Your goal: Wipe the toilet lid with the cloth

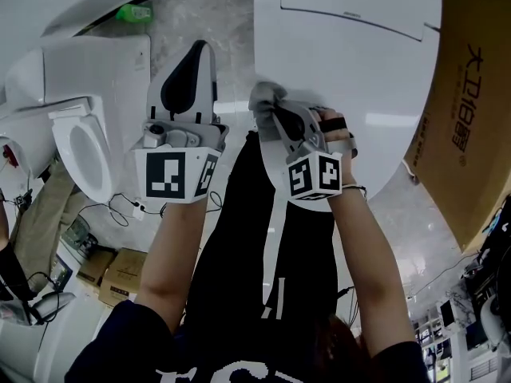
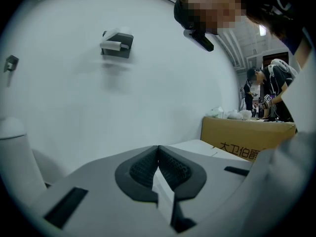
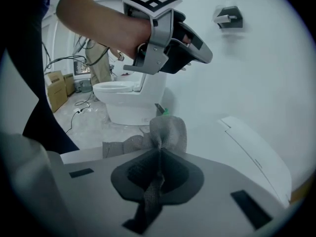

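The white toilet lid (image 1: 359, 62) fills the upper right of the head view, closed and flat. My right gripper (image 1: 270, 112) is shut on a grey cloth (image 1: 265, 96), which bunches out past the jaw tips at the lid's left edge. In the right gripper view the cloth (image 3: 167, 132) stands up from the closed jaws of the right gripper (image 3: 159, 154), with the lid (image 3: 247, 147) just beyond. My left gripper (image 1: 200, 53) is held beside it to the left, off the lid. Its jaws meet with nothing between them in the left gripper view (image 2: 158, 154).
A second white toilet (image 1: 80, 142) stands at the left on the grey floor, with cables and small boxes (image 1: 120, 270) near it. A large cardboard box (image 1: 467, 110) stands right of the lid. A wall fitting (image 2: 117, 43) is mounted on the white wall.
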`<state>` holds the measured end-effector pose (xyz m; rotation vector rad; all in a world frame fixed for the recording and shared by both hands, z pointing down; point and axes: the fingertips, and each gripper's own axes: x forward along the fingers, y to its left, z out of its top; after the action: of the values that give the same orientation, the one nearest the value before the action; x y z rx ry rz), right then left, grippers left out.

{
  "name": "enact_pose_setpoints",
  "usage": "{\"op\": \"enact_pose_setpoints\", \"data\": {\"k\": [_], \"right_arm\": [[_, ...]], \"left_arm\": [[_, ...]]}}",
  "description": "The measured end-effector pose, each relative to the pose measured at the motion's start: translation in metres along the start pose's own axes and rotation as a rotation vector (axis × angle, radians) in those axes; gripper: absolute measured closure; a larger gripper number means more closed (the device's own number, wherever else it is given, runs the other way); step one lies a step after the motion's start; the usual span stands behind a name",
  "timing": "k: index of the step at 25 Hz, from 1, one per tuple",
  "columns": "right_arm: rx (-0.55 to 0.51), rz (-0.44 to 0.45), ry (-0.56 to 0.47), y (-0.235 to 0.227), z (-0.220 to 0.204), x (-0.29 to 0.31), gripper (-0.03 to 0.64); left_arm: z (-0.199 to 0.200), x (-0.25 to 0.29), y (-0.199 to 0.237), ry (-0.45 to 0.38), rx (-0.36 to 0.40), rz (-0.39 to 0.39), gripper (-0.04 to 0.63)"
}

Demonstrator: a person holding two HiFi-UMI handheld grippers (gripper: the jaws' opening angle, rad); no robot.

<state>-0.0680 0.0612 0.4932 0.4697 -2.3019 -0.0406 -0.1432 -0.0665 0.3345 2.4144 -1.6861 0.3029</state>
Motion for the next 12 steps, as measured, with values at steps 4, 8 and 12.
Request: {"op": "enact_pose_setpoints", "data": {"k": [4, 8, 12], "right_arm": [[0.064, -0.055, 0.019, -0.012, -0.028, -0.028, 0.584], [0.174, -0.172, 0.070, -0.038, -0.074, -0.065, 0.584], [0.250, -0.290, 0.132, -0.063, -0.123, -0.105, 0.583]], "left_arm": [[0.003, 0.000, -0.004, -0.004, 0.000, -0.008, 0.575], [0.003, 0.003, -0.012, -0.009, 0.004, -0.025, 0.575], [0.003, 0.003, -0.021, -0.011, 0.005, -0.038, 0.575]]}}
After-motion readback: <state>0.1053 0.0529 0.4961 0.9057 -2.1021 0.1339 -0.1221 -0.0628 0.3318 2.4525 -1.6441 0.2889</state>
